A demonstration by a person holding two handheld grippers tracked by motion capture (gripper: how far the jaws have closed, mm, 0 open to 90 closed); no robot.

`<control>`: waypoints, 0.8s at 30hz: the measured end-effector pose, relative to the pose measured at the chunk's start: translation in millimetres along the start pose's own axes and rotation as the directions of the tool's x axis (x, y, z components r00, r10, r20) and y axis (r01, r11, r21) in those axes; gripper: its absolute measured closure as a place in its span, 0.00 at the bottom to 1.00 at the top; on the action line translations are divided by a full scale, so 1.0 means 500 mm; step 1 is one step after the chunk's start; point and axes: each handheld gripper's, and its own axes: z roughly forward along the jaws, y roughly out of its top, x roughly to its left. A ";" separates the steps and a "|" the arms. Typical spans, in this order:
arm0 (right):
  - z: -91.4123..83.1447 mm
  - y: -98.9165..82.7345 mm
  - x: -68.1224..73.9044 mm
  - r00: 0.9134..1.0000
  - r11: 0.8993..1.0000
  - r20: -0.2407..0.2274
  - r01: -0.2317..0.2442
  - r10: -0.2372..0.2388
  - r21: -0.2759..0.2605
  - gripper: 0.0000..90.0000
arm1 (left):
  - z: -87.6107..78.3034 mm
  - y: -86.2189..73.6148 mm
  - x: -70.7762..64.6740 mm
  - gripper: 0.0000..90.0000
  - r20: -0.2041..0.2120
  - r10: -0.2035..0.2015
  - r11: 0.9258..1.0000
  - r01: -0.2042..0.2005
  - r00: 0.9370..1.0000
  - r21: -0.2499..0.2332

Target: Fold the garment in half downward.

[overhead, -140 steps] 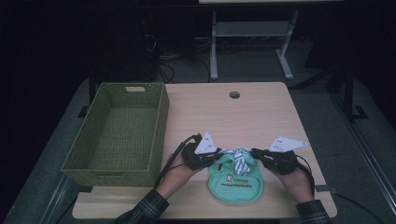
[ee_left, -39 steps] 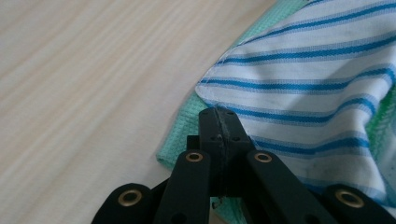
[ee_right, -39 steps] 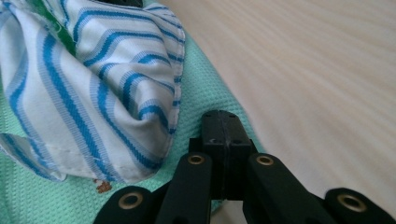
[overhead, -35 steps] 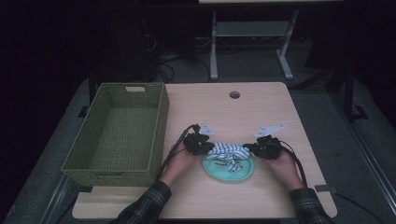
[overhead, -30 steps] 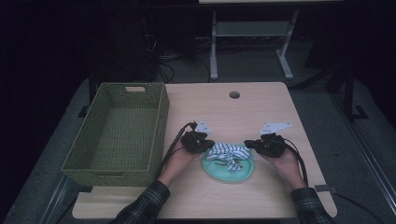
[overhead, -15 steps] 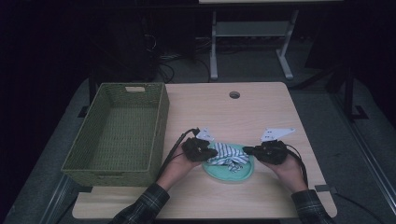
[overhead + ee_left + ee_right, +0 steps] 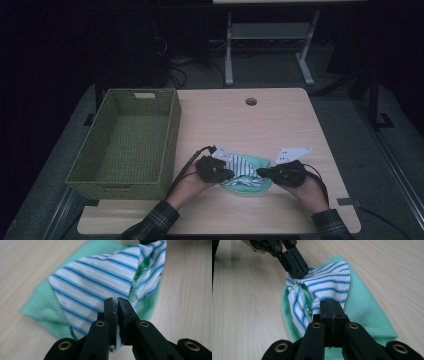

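Note:
A green cloth (image 7: 250,186) with a white, blue-striped underside (image 7: 95,282) lies folded on the wooden table (image 7: 250,125) near its front edge. My left gripper (image 7: 227,174) is shut on a striped edge, the fabric pinched between its jaws (image 7: 117,300). From the other side, my right gripper (image 7: 262,173) is shut on the striped edge too (image 7: 331,302). The two grippers face each other over the cloth, close together. In the right gripper view the left gripper (image 7: 295,267) bites the far striped corner, and the green layer (image 7: 364,305) lies flat underneath.
A green woven basket (image 7: 125,140) stands on the table's left side, a hand's width from my left hand. A round cable hole (image 7: 251,101) sits at the table's far middle. Dark floor and a metal stand (image 7: 265,35) lie beyond.
Both grippers have drawn toward the table's near edge with the striped fold in them. They now sit a little closer together over the green cloth.

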 end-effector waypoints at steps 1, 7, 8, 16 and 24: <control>0.002 -0.003 0.007 1.000 1.000 -0.001 0.004 -0.004 0.015 1.00 | 0.006 -0.003 -0.007 0.95 0.012 -0.001 1.000 0.001 1.000 0.004; 0.010 -0.018 0.026 1.000 0.998 -0.013 0.025 -0.024 0.053 1.00 | 0.007 -0.006 -0.021 0.94 0.029 0.019 1.000 -0.019 0.999 0.014; 0.010 -0.018 0.026 1.000 0.998 -0.013 0.025 -0.024 0.053 1.00 | 0.007 -0.006 -0.021 0.94 0.029 0.019 1.000 -0.019 0.999 0.014; 0.017 -0.032 0.044 0.999 0.996 -0.029 0.041 -0.038 0.084 1.00 | -0.012 0.031 -0.009 0.93 -0.005 0.013 0.998 -0.013 1.000 -0.069; 0.032 -0.037 0.057 0.998 0.992 -0.044 0.053 -0.048 0.118 1.00 | 0.045 0.035 -0.033 0.94 0.054 0.048 0.999 -0.048 0.997 0.001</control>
